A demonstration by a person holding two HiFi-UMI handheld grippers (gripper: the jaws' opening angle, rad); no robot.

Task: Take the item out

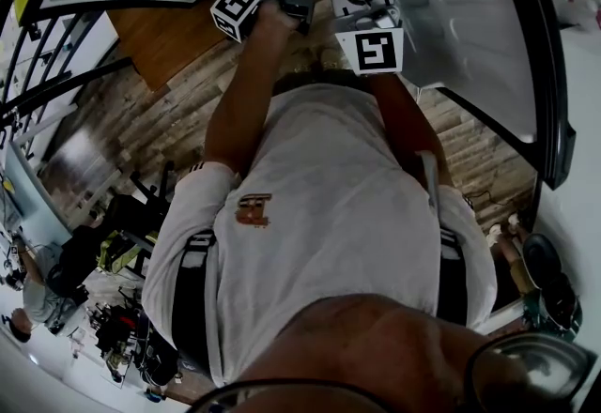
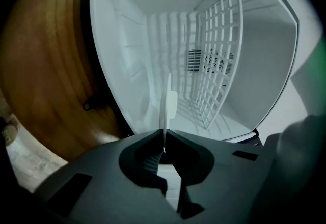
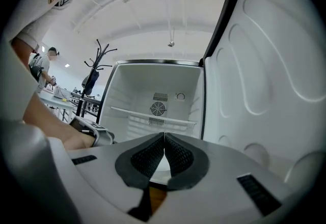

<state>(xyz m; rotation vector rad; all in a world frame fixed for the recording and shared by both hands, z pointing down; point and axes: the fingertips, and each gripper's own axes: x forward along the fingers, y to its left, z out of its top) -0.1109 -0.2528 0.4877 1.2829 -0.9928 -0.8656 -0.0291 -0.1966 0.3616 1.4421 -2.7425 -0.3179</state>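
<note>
Item: thin white piece, seen edge-on and upright in front of the open fridge compartment.
Your left gripper: pinched on its lower edge.
Your right gripper: jaws together, empty.
Handling, judged: light, stiff, smooth, likely slippery. Grip well in from the edge.

Ahead, the fridge compartment stands open, with free room above its far shelf for my right gripper; the open door walls the right side.
</note>
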